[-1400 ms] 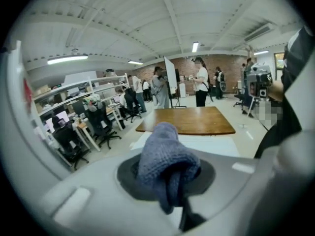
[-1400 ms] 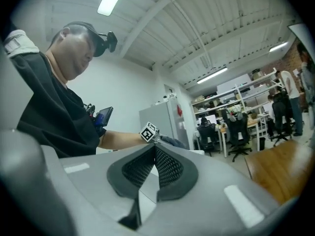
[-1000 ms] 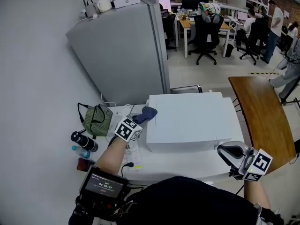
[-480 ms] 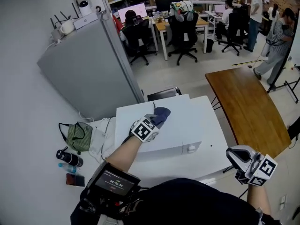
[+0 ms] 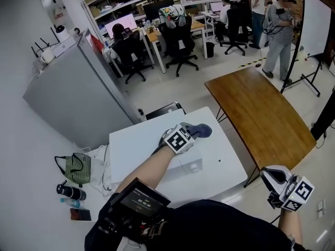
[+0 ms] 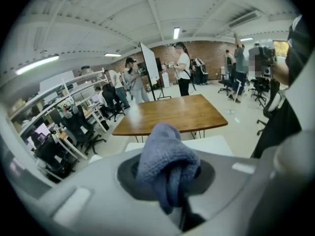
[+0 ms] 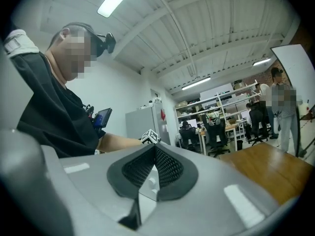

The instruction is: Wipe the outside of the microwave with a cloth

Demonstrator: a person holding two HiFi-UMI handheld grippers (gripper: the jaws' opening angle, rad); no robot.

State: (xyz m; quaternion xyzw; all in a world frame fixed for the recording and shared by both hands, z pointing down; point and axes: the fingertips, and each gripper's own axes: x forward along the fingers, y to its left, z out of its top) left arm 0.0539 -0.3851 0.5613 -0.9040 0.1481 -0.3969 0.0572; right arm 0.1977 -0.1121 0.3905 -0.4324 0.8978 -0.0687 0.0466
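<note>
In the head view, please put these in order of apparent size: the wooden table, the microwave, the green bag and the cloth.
1. wooden table
2. microwave, close behind the table; the person's arm hides part of it, so this rank is unsure
3. green bag
4. cloth

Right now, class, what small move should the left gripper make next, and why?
Probably sweep the cloth across the microwave top toward the person. The left gripper is shut on the cloth near the far side of the top, and most of the bare white top lies on the near side.
</note>
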